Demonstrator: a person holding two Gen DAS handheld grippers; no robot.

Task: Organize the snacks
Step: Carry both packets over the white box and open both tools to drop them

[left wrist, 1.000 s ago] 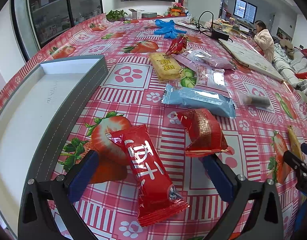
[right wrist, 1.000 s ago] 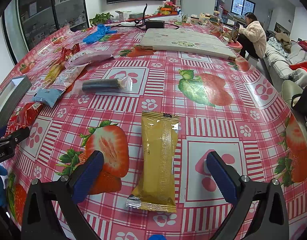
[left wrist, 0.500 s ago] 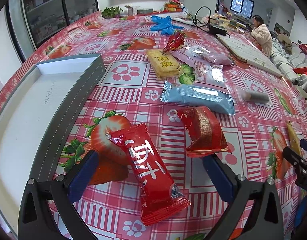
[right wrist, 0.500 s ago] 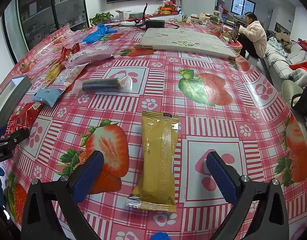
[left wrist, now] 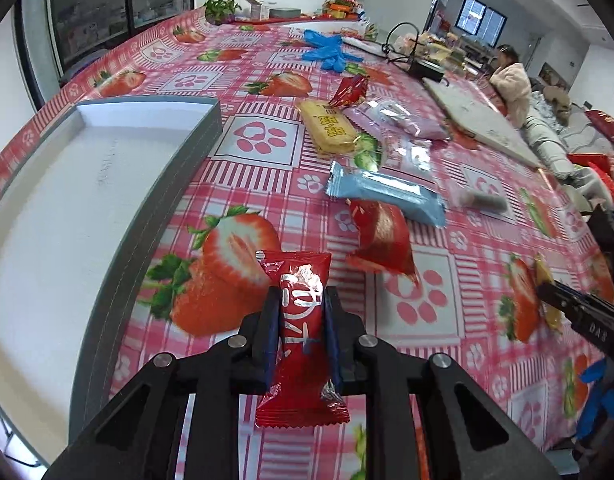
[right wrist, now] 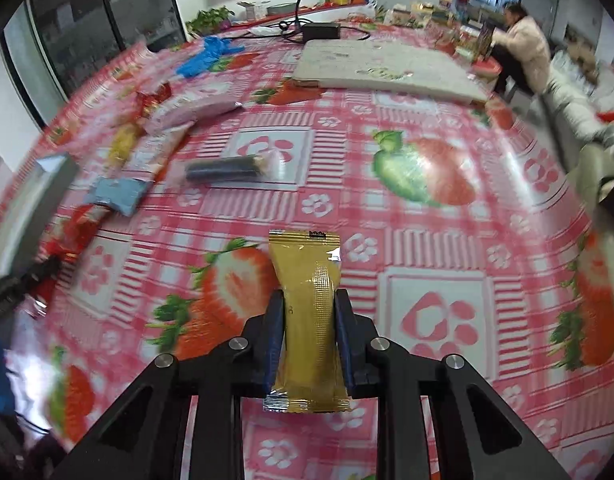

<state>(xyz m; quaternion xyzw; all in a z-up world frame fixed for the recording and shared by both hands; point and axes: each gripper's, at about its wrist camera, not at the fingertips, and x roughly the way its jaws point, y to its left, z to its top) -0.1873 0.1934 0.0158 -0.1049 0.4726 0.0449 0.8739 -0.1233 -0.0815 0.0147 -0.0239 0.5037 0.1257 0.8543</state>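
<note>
The left gripper (left wrist: 298,334) is pinching a glossy red snack packet (left wrist: 301,336); the right gripper (right wrist: 310,332) is squeezing a crinkled gold packet (right wrist: 309,320), both having just closed.

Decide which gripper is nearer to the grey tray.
Left. The left gripper, clamped on a red snack, is right beside the grey tray; the right gripper, gripping a gold snack, sits well away from it.

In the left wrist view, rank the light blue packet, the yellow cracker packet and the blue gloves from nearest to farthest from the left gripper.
From the left gripper:
1. Light blue packet, ahead, slightly right.
2. Yellow cracker packet, farther up the table.
3. Blue gloves, far end.
</note>
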